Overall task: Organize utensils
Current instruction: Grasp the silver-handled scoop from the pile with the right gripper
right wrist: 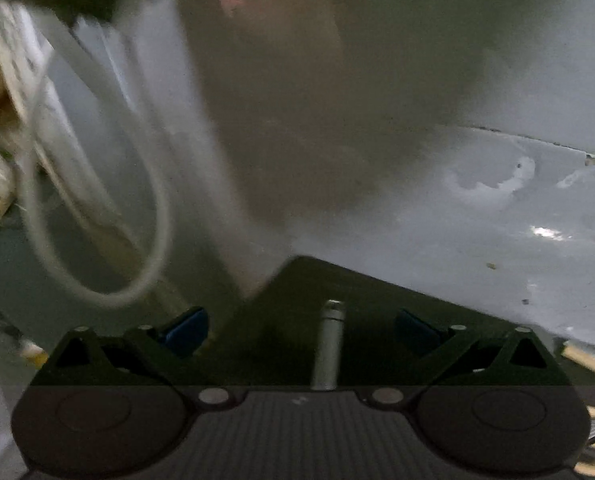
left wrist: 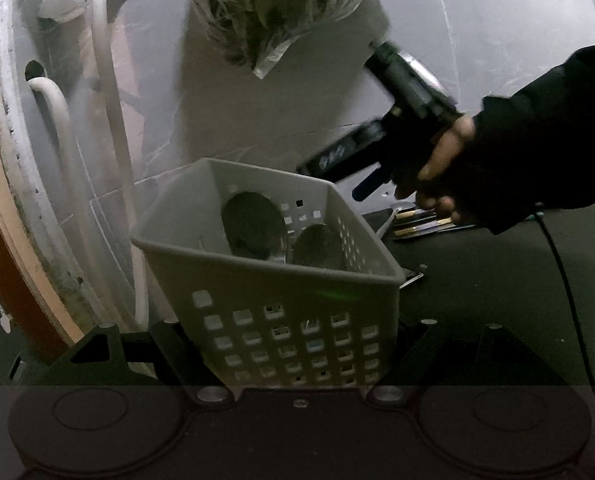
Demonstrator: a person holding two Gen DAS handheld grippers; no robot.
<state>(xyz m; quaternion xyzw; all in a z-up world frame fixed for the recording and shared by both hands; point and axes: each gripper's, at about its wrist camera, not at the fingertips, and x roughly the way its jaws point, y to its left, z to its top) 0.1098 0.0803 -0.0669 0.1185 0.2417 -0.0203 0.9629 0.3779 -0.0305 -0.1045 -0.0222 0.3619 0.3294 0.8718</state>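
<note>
The dark tabletop (left wrist: pixel 497 288) carries a grey basket (left wrist: pixel 297 312), and the left claw (left wrist: pixel 297 360) is clamped on its near wall, one finger on each side. Two round metal pieces sit inside the basket. Right of the basket, a hand (left wrist: pixel 441 172) holds the right claw (right wrist: pixel 301 328) over a row of utensils (left wrist: pixel 425 224). Only the right wrist view shows that claw's blue pads (right wrist: pixel 187 334) spread wide, gripping nothing, with a metal handle (right wrist: pixel 329 344) lying between them, untouched.
</note>
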